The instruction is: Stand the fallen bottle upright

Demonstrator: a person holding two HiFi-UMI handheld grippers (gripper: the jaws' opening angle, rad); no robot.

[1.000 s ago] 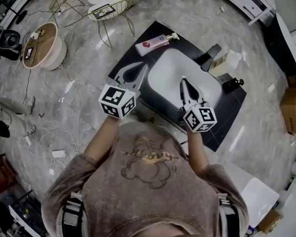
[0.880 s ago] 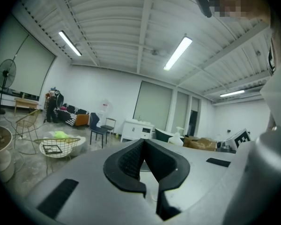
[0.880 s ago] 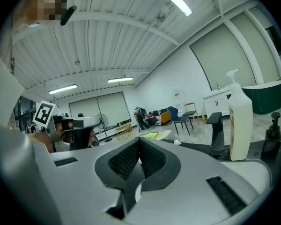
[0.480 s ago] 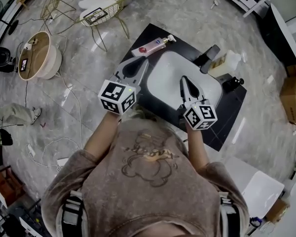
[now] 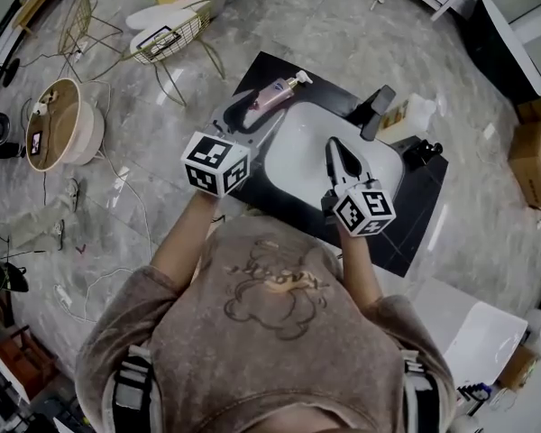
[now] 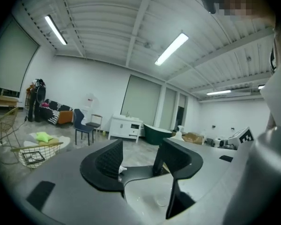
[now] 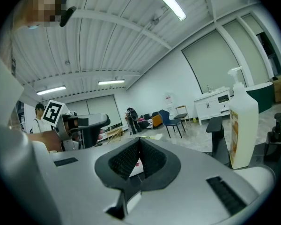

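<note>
As left gripper [image 6: 139, 154] opens empty jaws, level

The fallen bottle [image 5: 273, 95] is pale pink with a white pump. The countertop [image 5: 424, 198] is black, the basin [image 5: 293, 147] white, the floor [image 5: 149, 156] grey marbled, and the sweatshirt [image 5: 270, 354] brown.

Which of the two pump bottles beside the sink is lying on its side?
The pink bottle at the far-left corner of the sink lies flat on the black counter. The pale bottle by the faucet stands upright.
</note>
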